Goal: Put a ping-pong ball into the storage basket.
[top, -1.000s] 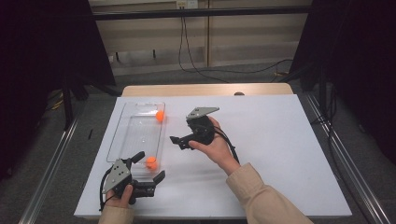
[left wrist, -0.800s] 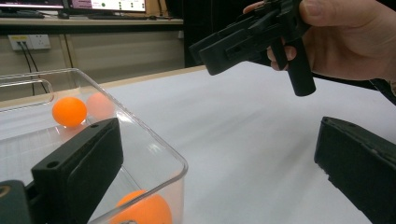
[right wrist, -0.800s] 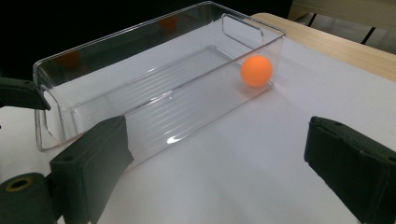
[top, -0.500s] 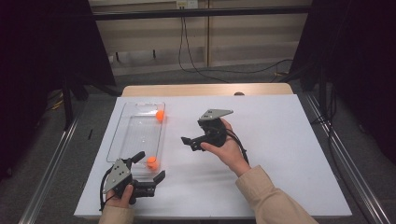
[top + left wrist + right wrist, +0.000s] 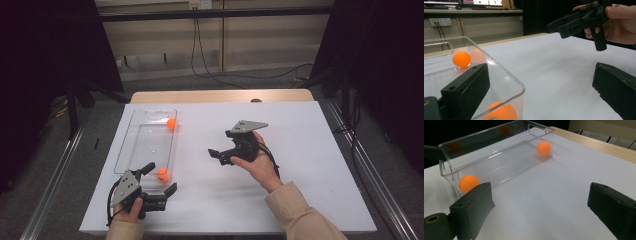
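A clear plastic bin [image 5: 144,136] lies on the left of the white table [image 5: 310,165]. One orange ball [image 5: 171,123] rests at its far end and another orange ball [image 5: 162,174] at its near end. My left gripper [image 5: 161,178] is open at the bin's near right corner [image 5: 520,87], one jaw over the bin, the other outside above the table. The near ball [image 5: 500,112] sits low between them, untouched. My right gripper [image 5: 220,144] is open and empty, held above mid-table and pointing left at the bin [image 5: 499,157]; both balls [image 5: 543,148] [image 5: 468,183] lie ahead of it.
A wooden table edge [image 5: 220,96] runs behind the white sheet. Cables [image 5: 210,60] trail on the floor beyond. Metal rails [image 5: 55,180] flank the table. In the left gripper view the right gripper [image 5: 556,28] hangs over bare white surface.
My right gripper has drawn back to the right, away from the bin, still open. The left gripper and both balls have stayed put.
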